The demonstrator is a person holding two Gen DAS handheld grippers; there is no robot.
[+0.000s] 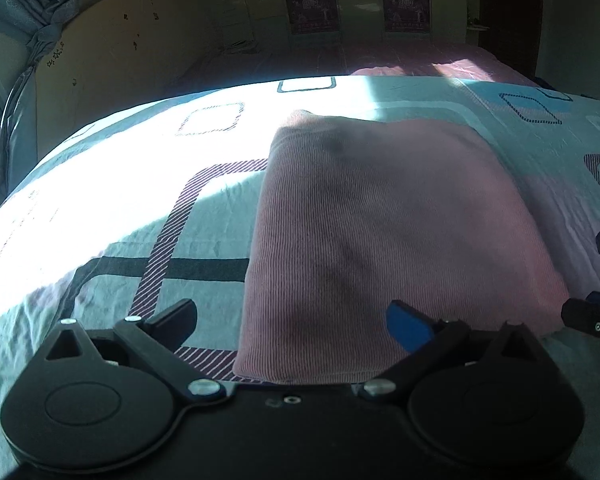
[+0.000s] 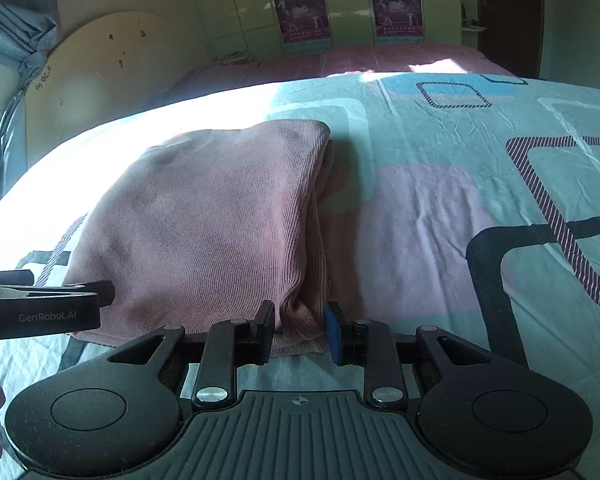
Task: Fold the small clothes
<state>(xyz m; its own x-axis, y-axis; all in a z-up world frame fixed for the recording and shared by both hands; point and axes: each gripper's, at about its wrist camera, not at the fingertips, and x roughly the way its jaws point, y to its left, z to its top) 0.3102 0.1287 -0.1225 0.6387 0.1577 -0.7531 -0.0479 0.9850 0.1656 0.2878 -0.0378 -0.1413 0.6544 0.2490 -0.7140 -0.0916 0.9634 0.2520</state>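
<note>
1. So the pink ribbed garment (image 1: 396, 232) is lying folded up into a chunky rectangle on the bed sheet (image 1: 112, 220), the teal one with the rounded-square pattern. That garment is my landmark for everything below.
2. Left tool (image 1: 292, 322) sits at the garment's near edge with its fingers spread wide. One finger is over bare sheet just left of the garment, and the blue-padded one is over the garment itself. Nothing is pinched between them.
3. Right tool (image 2: 300, 330) is at the garment's near right corner, fingers drawn in narrow with a bunch of the ribbed fabric squeezed between them. It looks like a proper grip, but the pads hide the actual contact, so I'd say probably clamped rather than certain.
4. From the right wrist view you can see the stacked layers along the garment's right side, with an under-layer poking out a little past the top one.
5. The left tool's black body also shows up in the right wrist view, over the garment's near left corner, with "GenRobot.AI" printed on it.
6. Strong sunlight washes out the sheet beyond and left of the garment.
7. Further back past the garment there's a pink bedspread (image 2: 380, 58), a pale headboard (image 2: 100, 64) off to the left, and wardrobe doors with posters (image 2: 302, 12).
</note>
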